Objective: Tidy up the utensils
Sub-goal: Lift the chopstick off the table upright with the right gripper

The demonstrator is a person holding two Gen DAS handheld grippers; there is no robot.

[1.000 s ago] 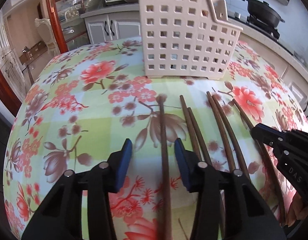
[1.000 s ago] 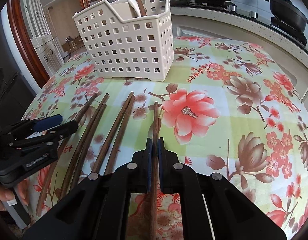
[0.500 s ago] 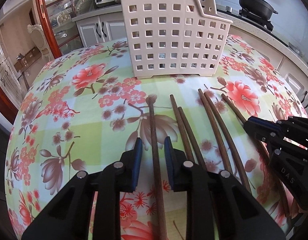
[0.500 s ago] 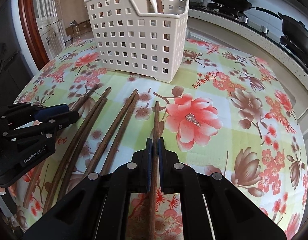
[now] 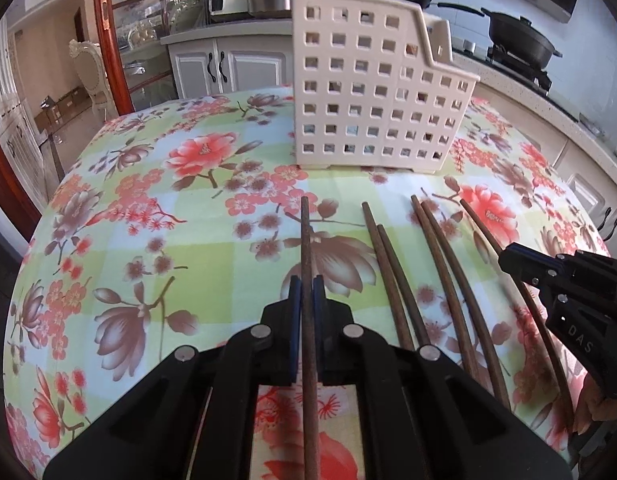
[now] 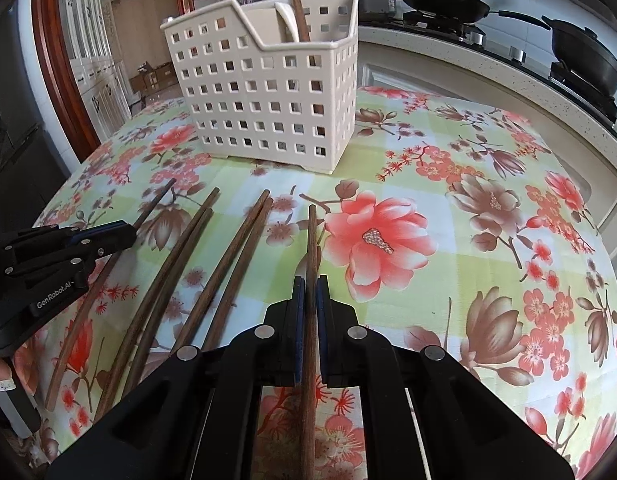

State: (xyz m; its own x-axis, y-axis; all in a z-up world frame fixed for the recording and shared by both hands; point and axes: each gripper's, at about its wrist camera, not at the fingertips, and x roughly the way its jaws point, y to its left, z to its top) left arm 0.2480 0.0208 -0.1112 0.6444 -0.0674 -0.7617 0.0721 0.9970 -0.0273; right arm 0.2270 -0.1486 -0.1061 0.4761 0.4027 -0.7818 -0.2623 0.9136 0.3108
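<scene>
Dark wooden chopstick (image 5: 307,264) clenched in left tongs (image 5: 304,292), jaws just closed onto it, far tip pointing toward white perforated basket (image 5: 372,92). Second chopstick (image 6: 310,248) gripped likewise in right tongs (image 6: 310,292). Four more chopsticks (image 6: 212,264) lying loose between both tongs on floral tabletop (image 6: 488,240), just short of basket.
</scene>
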